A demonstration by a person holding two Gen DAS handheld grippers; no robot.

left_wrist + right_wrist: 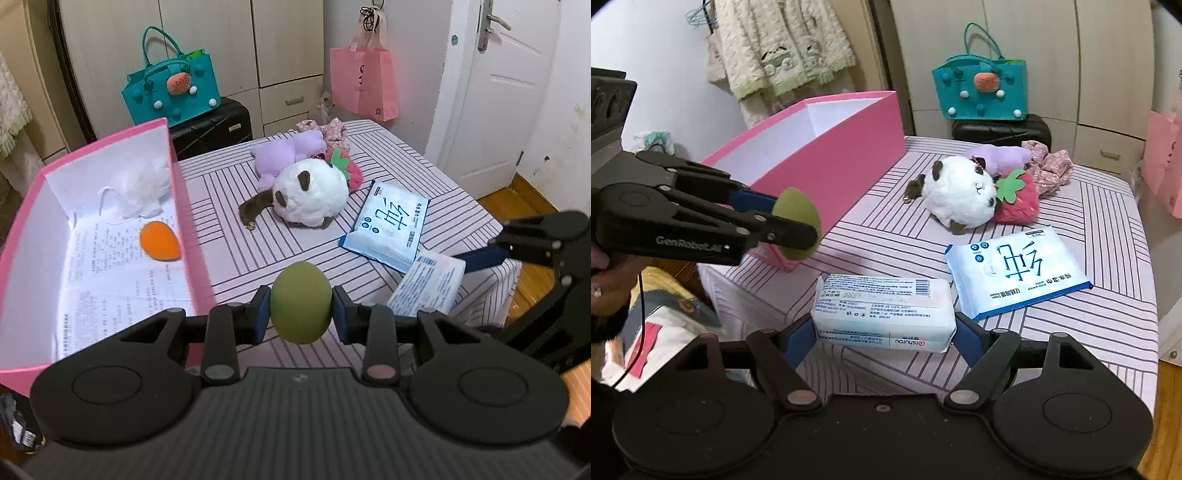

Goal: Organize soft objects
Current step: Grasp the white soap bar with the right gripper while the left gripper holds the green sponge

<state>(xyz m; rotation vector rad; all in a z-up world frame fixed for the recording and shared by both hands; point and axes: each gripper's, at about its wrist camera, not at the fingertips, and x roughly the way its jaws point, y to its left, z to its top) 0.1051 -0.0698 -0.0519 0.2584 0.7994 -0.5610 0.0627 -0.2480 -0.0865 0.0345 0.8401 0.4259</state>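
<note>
Beside the pink box (192, 236), above the striped tabletop (258, 243): left gripper (301, 308) clamped on green sponge egg (300, 302), right gripper (886, 338) clamped on tissue pack (882, 314). Could squirt free if squeezed; might miss the box wall if released early.

Green egg-shaped sponge (300, 302) pinched in left gripper (301, 308) beside open pink cardboard box (192, 240); orange egg-shaped sponge (160, 242) and crumpled white mask (138, 192) lie inside box.
</note>
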